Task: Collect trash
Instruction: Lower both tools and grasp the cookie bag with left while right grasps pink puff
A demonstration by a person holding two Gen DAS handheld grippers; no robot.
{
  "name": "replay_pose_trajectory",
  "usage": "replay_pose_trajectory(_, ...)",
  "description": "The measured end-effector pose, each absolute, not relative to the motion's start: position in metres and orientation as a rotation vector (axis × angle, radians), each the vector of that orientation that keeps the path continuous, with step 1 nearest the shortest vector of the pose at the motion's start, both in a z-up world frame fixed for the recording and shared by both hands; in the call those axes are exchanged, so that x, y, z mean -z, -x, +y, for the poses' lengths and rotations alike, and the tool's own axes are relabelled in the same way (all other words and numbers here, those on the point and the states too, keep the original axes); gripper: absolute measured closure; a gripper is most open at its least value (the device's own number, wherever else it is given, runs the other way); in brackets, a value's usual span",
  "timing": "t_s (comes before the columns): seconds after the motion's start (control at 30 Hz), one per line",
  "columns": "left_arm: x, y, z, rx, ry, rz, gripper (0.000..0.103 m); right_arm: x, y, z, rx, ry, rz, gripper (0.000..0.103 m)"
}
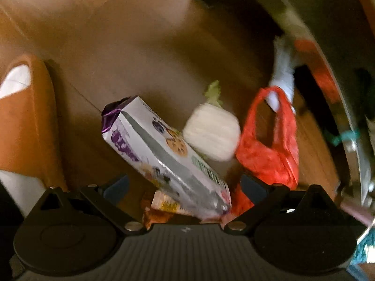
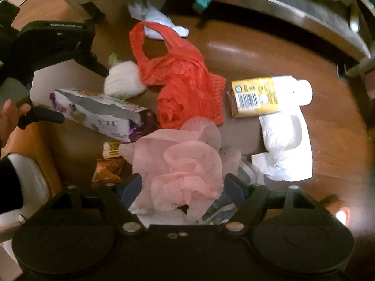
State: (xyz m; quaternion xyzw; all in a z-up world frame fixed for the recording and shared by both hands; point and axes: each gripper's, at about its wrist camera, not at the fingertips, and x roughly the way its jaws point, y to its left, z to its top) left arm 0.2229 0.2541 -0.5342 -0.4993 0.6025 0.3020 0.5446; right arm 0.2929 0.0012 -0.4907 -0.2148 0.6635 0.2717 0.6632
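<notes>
Trash lies scattered on a brown floor. A white and purple cookie packet (image 1: 164,157) lies tilted between the wide-apart fingers of my left gripper (image 1: 185,182), which is open. The right wrist view shows the same packet (image 2: 98,114) and the left gripper (image 2: 85,94) over it. My right gripper (image 2: 184,185) is open too, its fingers on either side of a pink ruffled puff (image 2: 185,164). A red plastic bag (image 2: 178,77) and a white round bundle (image 2: 124,82) lie just beyond.
A yellow carton (image 2: 253,96) and an unrolled white paper roll (image 2: 288,126) lie at the right. Small wrappers (image 2: 110,161) sit by the puff, a white bag (image 2: 154,18) farther off. A metal frame (image 2: 281,7) crosses the far side. An orange seat (image 1: 28,121) stands left.
</notes>
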Motion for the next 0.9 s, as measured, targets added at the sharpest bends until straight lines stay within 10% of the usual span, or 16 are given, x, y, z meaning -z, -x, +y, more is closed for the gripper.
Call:
replay_pose_trajectory(0.57, 0.575, -0.226, 0.248, -0.685, 1.228, 1.494, 0.046, 0.512, -0.305, -0.007, -0.573, 0.398, 1.537, 0.033)
replay_pose_trajectory(0.67, 0.574, -0.224, 0.248, -0.692, 1.232, 1.485, 0.052, 0.515, -0.307, -0.006, -0.548, 0.437, 1.538, 0.083)
replay_pose_trajectory(0.9, 0.579, -0.224, 0.242, -0.690, 1.220, 1.478, 0.059, 0.510, -0.307, -0.004, -0.539, 0.460, 1.533, 0.088)
